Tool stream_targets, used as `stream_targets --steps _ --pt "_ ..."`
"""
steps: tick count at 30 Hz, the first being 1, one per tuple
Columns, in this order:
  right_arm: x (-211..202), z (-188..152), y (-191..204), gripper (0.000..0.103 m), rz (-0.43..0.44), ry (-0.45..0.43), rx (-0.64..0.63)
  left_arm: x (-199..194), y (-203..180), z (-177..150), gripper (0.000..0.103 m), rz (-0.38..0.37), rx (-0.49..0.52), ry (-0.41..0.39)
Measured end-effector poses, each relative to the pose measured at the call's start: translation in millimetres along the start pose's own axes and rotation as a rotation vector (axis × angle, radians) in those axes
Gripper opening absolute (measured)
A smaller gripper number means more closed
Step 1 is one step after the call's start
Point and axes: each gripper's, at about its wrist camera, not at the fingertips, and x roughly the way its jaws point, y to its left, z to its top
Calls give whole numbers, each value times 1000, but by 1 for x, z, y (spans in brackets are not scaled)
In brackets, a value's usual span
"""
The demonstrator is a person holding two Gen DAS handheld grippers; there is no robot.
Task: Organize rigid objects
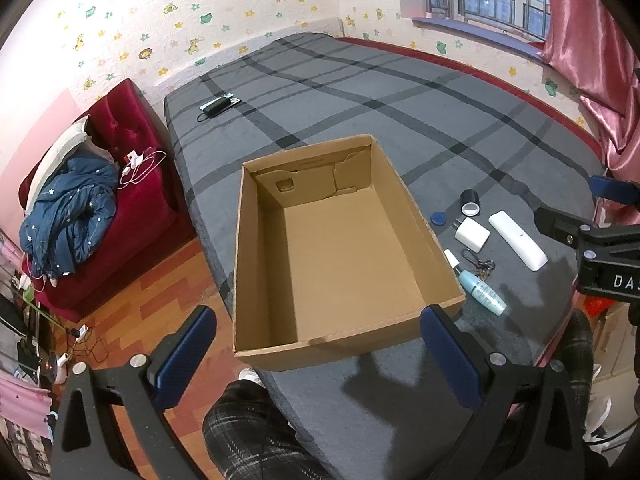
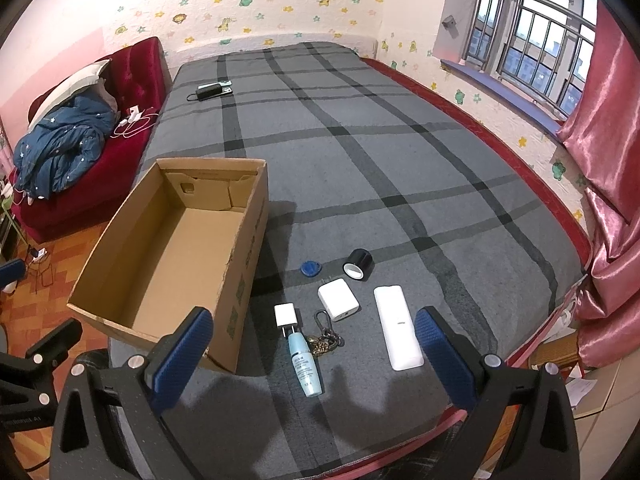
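An empty open cardboard box stands on the grey plaid bed. To its right lie a pale blue bottle, a white remote, a white power bank, a small white charger, a key ring, a blue disc and a black tape roll. My left gripper is open over the box's near wall. My right gripper is open above the bottle, holding nothing.
A black device with a cable lies at the bed's far left. A red sofa with a blue quilt stands left of the bed. A pink curtain hangs at the right. The bed stretches far behind the objects.
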Motion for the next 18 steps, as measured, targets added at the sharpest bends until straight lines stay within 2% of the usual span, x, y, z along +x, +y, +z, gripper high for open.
stream_targets --steps 18 --pt "9 2 -4 103 -4 7 6 2 3 4 103 14 -10 -7"
